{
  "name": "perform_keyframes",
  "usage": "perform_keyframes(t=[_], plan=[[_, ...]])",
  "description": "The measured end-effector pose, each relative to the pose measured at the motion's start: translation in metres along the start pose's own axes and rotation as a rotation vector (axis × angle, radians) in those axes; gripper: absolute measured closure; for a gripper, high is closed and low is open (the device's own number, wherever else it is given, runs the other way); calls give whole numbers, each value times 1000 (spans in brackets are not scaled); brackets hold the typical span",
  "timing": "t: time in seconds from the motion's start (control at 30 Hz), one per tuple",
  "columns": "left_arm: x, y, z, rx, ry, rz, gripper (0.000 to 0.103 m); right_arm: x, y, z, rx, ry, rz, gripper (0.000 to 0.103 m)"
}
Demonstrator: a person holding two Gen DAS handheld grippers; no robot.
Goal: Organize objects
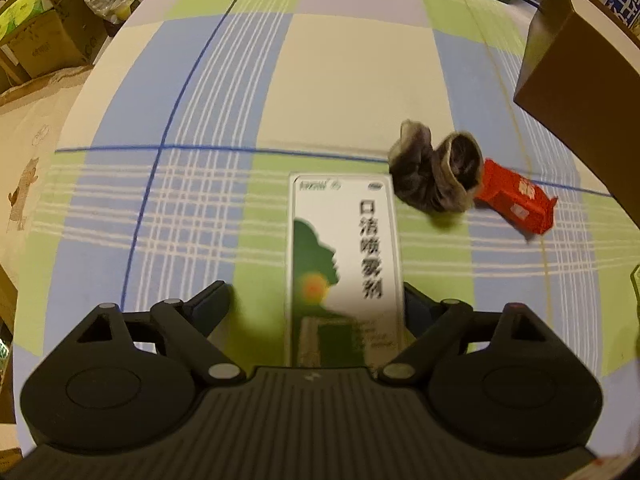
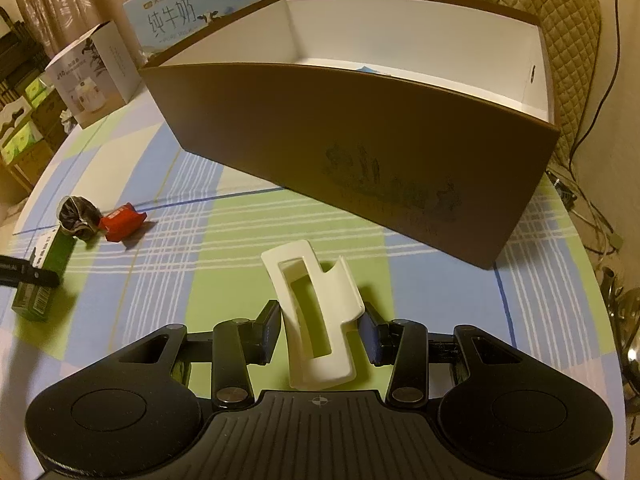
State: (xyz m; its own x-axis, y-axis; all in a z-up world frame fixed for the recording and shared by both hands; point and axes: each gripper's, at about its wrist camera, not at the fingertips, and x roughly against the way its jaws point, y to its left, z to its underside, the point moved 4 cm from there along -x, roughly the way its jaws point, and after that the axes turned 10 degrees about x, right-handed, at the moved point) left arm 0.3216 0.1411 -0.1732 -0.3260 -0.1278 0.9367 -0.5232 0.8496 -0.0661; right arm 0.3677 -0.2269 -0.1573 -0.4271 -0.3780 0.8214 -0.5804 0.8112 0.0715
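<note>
A left gripper [image 1: 318,300] hangs over a round table spread with a blue, green and cream checked cloth [image 1: 352,80], its jaws spread wide around a white-and-green spray box [image 1: 344,264] printed with Chinese characters. The box lies flat on the cloth between the fingers; the right finger sits just beside its edge, the left finger stands clear of it with cloth showing in the gap, and no grip is visible.

Just beyond the box's far right corner sits a rolled pair of dark grey socks [image 1: 436,168], and touching them on the right lies a small red packet [image 1: 516,200]. The brown wall of a cardboard box [image 1: 576,76] rises at the right edge of the left wrist view.

In the right wrist view, the right gripper [image 2: 320,330] has its jaws drawn narrow on a white plastic clip [image 2: 316,320], a slotted piece held upright between the blue pads [image 2: 272,330] above the cloth. Directly ahead stands the open cardboard box [image 2: 360,140], brown outside and white inside, with a faint print on its near wall. Far to the left the socks [image 2: 78,216], the red packet [image 2: 120,222] and the green side of the spray box [image 2: 44,280] lie together. Printed cartons [image 2: 188,4] stand behind the table.
</note>
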Motion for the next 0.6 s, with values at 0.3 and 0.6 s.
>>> perform_keyframes(t=[0.3, 0.6], plan=[[-7, -20, -11, -80, -31, 8, 38, 6, -2, -1, 6, -10, 10, 64], [5, -22, 5, -97, -35, 24, 52, 20, -5, 4, 3, -26, 20, 64]])
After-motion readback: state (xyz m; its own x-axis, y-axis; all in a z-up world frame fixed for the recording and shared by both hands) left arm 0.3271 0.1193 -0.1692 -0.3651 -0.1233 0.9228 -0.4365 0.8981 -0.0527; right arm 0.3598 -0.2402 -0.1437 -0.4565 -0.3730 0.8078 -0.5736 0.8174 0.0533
